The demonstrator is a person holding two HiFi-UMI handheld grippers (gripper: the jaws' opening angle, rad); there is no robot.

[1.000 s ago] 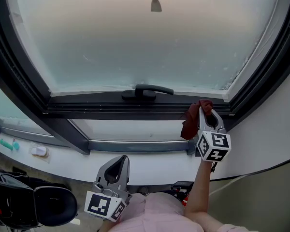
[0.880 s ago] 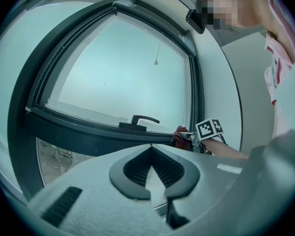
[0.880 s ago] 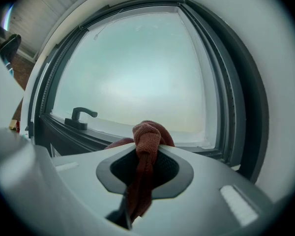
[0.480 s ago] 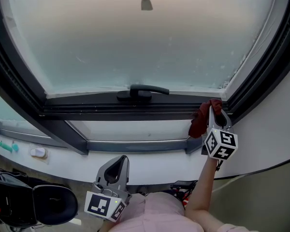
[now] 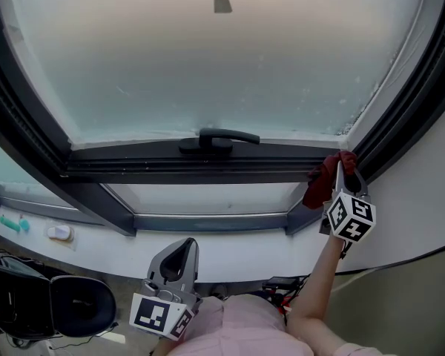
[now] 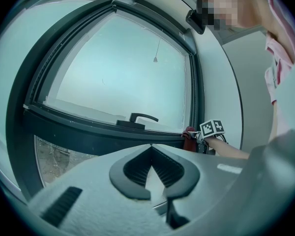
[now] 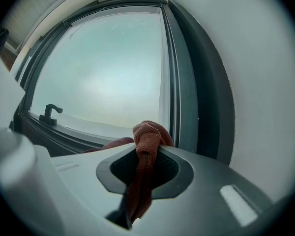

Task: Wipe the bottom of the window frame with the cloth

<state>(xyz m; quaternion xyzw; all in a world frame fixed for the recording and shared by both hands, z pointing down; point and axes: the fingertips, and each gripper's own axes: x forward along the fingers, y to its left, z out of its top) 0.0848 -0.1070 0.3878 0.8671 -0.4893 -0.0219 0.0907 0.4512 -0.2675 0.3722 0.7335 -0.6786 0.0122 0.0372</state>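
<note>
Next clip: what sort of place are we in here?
Indoors, up against a wall with a large window, probably a home or office room, though that is a guess: a dark window frame with a lever handle, a hazy pane and a white ledge below.

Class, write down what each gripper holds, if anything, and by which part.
The right gripper is shut on the dark red cloth, pinching a bunched-up fold of it. The left gripper is shut and holds nothing.

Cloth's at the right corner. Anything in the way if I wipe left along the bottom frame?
Only the handle, mounted midway along the bottom frame, left of the cloth held in the right gripper. Nothing else visible blocks that run.
</note>
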